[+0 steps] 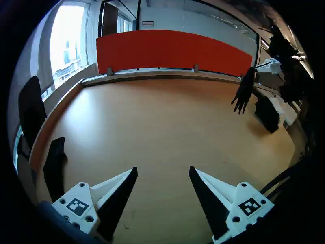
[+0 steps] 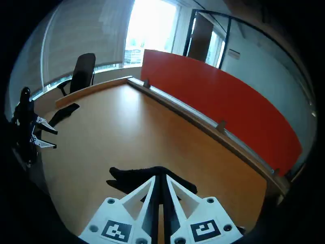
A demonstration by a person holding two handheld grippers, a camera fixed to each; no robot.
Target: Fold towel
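Over the wooden table [image 1: 162,122], the right gripper [image 2: 161,176] pinches a dark towel [image 2: 126,180] at its tips, the left gripper [image 1: 163,169] open.

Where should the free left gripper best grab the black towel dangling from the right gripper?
Probably its loose lower end: the towel hangs limp from the shut right gripper, bottom free above the table. Bring the open left gripper in from the side.

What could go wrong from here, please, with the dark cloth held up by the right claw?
The right claw pinches the dark cloth by one end, so it may slip and drop onto the table. The left claw is open and far away, so the cloth hangs bunched and could fold unevenly.
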